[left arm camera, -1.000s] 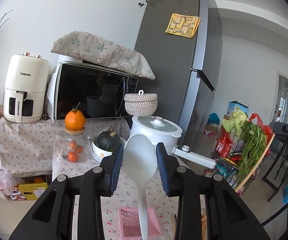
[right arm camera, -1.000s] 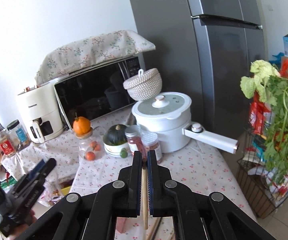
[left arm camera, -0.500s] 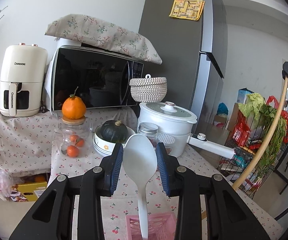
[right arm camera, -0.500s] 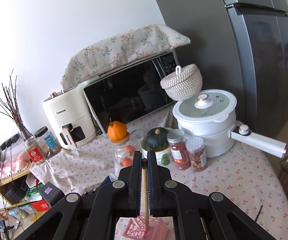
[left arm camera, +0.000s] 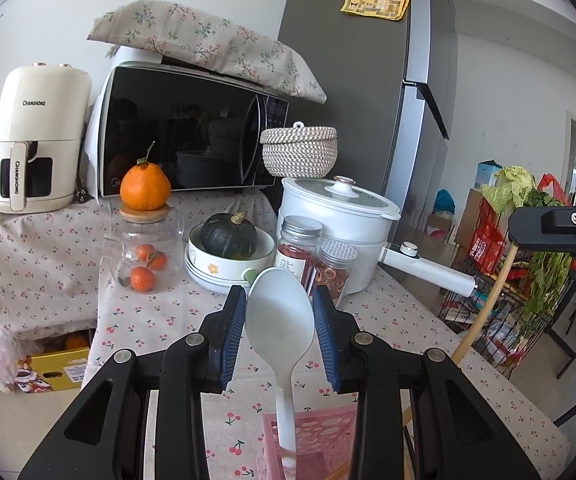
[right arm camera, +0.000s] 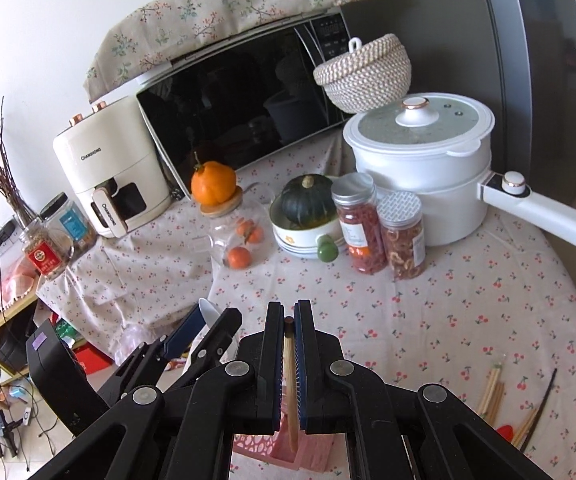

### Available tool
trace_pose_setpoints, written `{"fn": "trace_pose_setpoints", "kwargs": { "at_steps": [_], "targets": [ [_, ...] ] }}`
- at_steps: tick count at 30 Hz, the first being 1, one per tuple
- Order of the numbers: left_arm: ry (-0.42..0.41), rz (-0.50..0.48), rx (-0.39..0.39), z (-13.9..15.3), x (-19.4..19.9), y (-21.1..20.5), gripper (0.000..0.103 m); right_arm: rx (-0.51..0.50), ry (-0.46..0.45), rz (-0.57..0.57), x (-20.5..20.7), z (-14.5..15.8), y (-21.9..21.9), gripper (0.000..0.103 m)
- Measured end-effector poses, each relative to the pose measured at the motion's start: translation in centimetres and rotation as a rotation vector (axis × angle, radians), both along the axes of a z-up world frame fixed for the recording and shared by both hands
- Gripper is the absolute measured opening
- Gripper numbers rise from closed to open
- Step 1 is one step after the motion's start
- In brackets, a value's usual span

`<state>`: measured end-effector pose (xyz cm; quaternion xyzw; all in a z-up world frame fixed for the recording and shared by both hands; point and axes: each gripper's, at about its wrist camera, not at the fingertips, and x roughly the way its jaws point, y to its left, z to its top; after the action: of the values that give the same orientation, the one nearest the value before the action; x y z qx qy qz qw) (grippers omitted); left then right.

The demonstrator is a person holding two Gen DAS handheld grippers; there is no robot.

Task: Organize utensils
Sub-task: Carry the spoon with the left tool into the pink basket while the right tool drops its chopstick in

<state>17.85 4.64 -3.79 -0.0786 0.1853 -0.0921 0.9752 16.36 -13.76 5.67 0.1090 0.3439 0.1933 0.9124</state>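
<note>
My left gripper (left arm camera: 279,312) is shut on a white spoon (left arm camera: 280,324), bowl up, its handle end down inside the pink perforated holder (left arm camera: 316,440). My right gripper (right arm camera: 288,322) is shut on a wooden chopstick (right arm camera: 290,376) whose lower end reaches into the same pink holder (right arm camera: 308,452). The chopstick also shows in the left wrist view (left arm camera: 484,308), slanting down from the right gripper's body (left arm camera: 560,228). The left gripper (right arm camera: 207,320) with the spoon shows at the lower left of the right wrist view. More chopsticks (right arm camera: 492,388) lie on the cloth at the right.
On the cherry-print tablecloth (right arm camera: 448,304) stand two spice jars (right arm camera: 380,228), a white pot with a long handle (right arm camera: 420,164), a bowl with a dark squash (right arm camera: 308,208) and a glass jar topped by an orange (right arm camera: 231,216). Microwave (right arm camera: 247,112), air fryer (right arm camera: 107,184) and fridge (left arm camera: 360,92) are behind.
Both grippers have come lower and closer to the table. The spoon and the chopstick have gone down into the pink holder, and the right gripper has moved nearer to the left one.
</note>
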Motion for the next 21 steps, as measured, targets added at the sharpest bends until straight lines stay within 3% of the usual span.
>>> {"fn": "trace_pose_setpoints", "kwargs": {
  "at_steps": [21],
  "targets": [
    [0.053, -0.023, 0.014, -0.6, 0.4, -0.4, 0.037, 0.006, 0.054, -0.012, 2.0, -2.0, 0.0, 0.004]
  ]
}}
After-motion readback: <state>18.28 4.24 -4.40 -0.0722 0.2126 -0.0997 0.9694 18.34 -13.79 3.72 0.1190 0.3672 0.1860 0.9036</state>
